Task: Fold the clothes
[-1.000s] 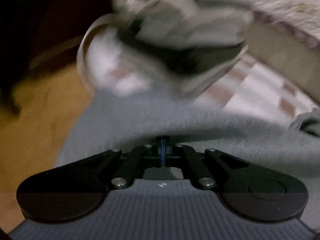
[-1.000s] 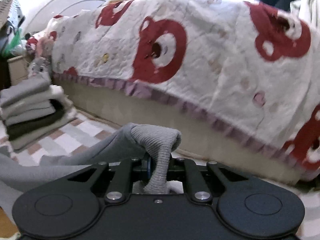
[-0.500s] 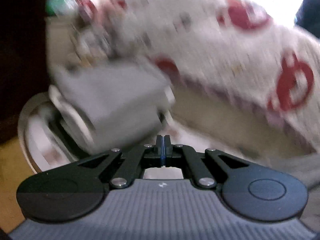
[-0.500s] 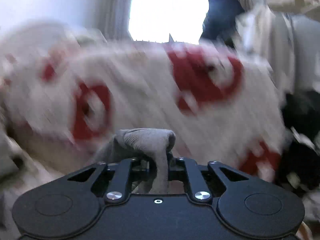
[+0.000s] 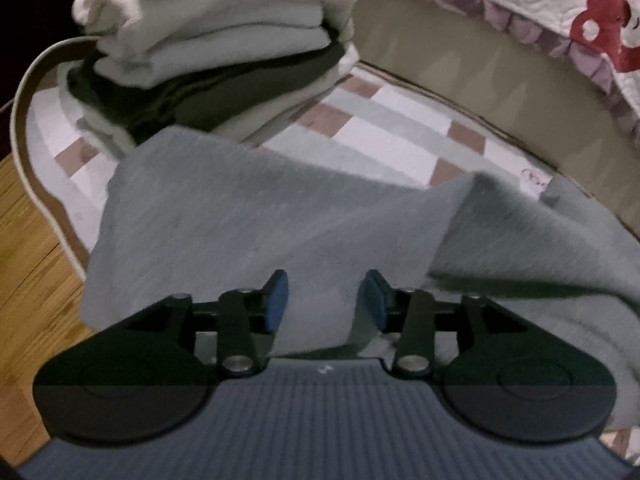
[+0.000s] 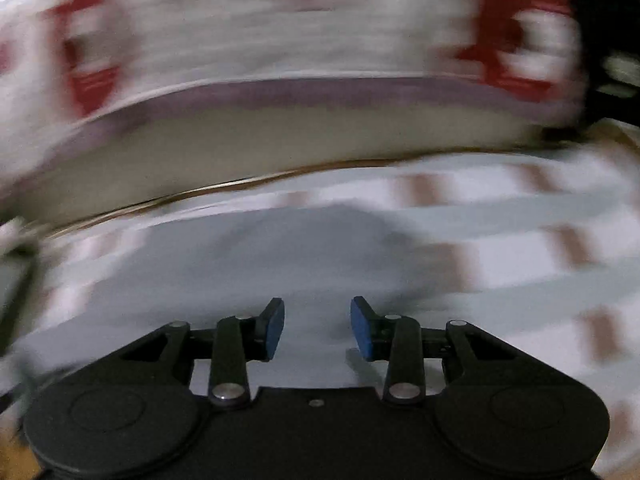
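A grey garment (image 5: 248, 216) lies on the checked mat (image 5: 384, 136), with a raised fold at its right side. My left gripper (image 5: 323, 300) is open just above it, with cloth lying between and under the jaws but not pinched. In the blurred right wrist view the same grey garment (image 6: 280, 256) lies flat on the mat (image 6: 520, 216). My right gripper (image 6: 317, 328) is open over it and holds nothing.
A stack of folded clothes (image 5: 224, 40), white, grey and dark, stands on the mat's far left. The bed side with a red-bear quilt (image 5: 560, 8) runs along the back and also shows in the right wrist view (image 6: 280, 40). Wooden floor (image 5: 32, 240) lies left of the mat.
Both grippers have opened. The right one let go of the grey cloth end it held. Both swung down from facing the bed to just above the garment on the mat.
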The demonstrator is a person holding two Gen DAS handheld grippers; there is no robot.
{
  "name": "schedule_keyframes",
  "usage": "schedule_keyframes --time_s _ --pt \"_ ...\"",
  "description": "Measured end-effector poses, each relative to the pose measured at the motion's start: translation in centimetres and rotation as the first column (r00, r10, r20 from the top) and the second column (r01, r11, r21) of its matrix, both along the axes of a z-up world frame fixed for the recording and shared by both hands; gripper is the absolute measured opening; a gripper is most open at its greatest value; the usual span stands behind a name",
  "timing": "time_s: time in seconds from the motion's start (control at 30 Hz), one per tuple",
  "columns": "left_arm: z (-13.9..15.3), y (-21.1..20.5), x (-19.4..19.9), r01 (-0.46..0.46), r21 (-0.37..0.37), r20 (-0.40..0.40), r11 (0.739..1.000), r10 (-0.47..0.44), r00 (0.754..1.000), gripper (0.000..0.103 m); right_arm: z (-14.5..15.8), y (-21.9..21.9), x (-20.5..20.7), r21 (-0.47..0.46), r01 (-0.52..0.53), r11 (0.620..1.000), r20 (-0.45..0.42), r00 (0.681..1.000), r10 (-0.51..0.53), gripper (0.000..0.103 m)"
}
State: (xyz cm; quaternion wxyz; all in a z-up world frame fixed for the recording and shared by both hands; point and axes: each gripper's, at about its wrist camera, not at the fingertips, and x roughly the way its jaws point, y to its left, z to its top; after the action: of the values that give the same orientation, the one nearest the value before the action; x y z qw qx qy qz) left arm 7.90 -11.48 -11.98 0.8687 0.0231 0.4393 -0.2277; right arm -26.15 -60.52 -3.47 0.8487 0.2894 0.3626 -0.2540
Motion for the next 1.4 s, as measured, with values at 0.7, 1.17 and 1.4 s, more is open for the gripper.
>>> schedule_keyframes --time_s 0.7,1.17,1.4 --pt "-5.4 10.0 1.3 -0.279 -0.3 -0.341 0.912 0.171 0.924 0.049 -10.7 21.3 12.1 -0.362 -0.687 0.63 -0.19 0.716 0.672 0.065" --pt "-7.0 10.2 1.5 -0.4 -0.354 -0.439 0.845 0.227 0.869 0.049 -8.4 20.7 8.7 -0.262 -0.65 0.713 0.02 0.735 0.677 0.007" --pt "-7.0 10.3 2.4 -0.416 -0.31 -0.421 0.855 0.269 0.866 0.05 -9.6 18.3 7.9 -0.029 -0.679 0.733 0.047 0.732 0.68 0.007"
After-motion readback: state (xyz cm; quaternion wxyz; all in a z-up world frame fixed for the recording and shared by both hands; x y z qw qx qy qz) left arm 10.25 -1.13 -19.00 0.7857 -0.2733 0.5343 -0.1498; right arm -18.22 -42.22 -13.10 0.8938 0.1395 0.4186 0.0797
